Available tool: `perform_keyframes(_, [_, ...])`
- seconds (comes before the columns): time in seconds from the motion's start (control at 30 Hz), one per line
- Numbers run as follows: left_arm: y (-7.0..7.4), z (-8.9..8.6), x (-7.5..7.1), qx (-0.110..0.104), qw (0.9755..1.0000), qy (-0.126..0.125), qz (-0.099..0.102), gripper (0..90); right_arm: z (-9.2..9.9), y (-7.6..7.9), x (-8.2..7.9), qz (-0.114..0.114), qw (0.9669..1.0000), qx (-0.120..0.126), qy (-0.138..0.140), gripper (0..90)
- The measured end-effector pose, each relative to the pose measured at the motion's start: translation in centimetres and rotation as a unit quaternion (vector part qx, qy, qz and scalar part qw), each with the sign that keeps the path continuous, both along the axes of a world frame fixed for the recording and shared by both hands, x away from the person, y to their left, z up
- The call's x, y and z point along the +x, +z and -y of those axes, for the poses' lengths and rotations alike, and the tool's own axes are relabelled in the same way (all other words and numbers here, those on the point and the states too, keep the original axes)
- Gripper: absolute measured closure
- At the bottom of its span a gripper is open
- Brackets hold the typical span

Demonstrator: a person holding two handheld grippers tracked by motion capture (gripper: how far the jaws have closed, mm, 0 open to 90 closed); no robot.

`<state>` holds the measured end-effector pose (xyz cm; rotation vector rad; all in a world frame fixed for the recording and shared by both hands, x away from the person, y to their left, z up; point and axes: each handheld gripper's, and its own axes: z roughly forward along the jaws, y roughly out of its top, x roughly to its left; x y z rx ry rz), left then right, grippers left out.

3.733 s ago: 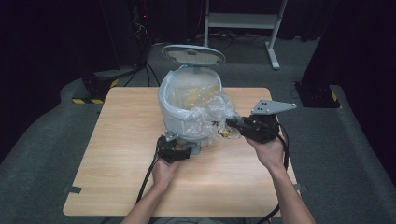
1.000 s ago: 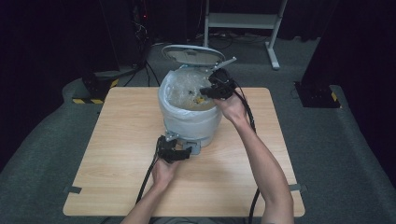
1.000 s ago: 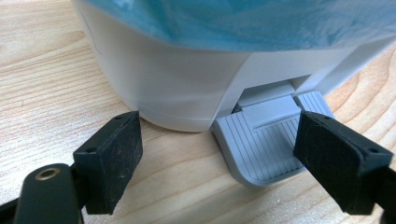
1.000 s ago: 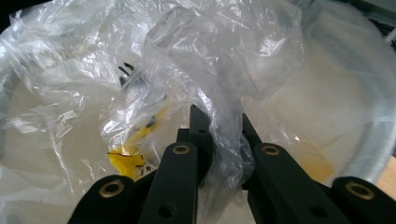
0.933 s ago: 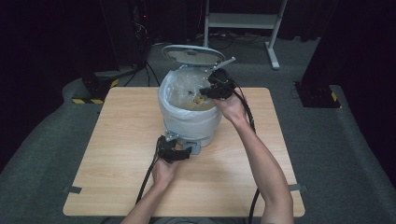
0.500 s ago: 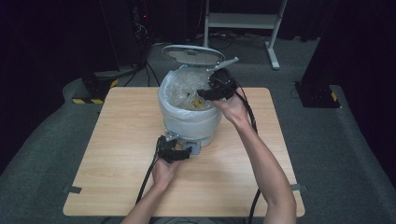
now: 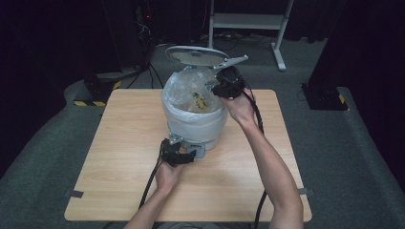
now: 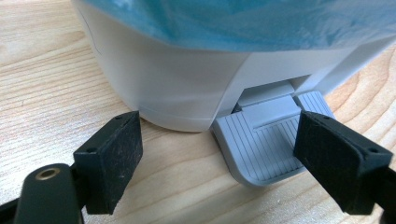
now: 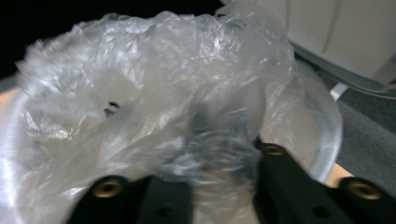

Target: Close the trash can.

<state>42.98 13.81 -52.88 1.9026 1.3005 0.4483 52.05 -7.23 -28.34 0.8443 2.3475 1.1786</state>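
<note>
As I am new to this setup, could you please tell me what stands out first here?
A white pedal bin lined with a clear plastic bag stands mid-table, lid raised. The right gripper pinches the bag at the rim's far right. The left gripper sits open at the grey pedal.

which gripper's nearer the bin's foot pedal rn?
Left. The left gripper sits open at the grey pedal at the bin's base. The right gripper is up at the rim, shut on the clear bag liner.
</note>
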Motion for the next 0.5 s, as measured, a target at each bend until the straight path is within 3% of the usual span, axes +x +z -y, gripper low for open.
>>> perform_keyframes(0.17, [0.0,0.0,0.0,-0.001,1.0000,0.001,-0.001,15.5,-1.4,-1.2,1.4,-0.021,0.9981,-0.057,-0.007,89.6])
perform_keyframes(0.37, [0.0,0.0,0.0,-0.001,1.0000,0.000,0.000,15.6,-2.2,-2.0,1.9,-0.047,0.9944,-0.094,-0.012,89.1])
perform_keyframes(0.47, [0.0,0.0,0.0,-0.001,1.0000,0.000,0.000,15.6,-2.4,-2.0,1.9,-0.061,0.9931,-0.099,-0.016,80.4])
perform_keyframes(0.5, [0.0,0.0,0.0,-0.001,1.0000,0.000,0.000,15.6,-2.4,-2.0,1.8,-0.057,0.9922,-0.110,-0.014,73.7])
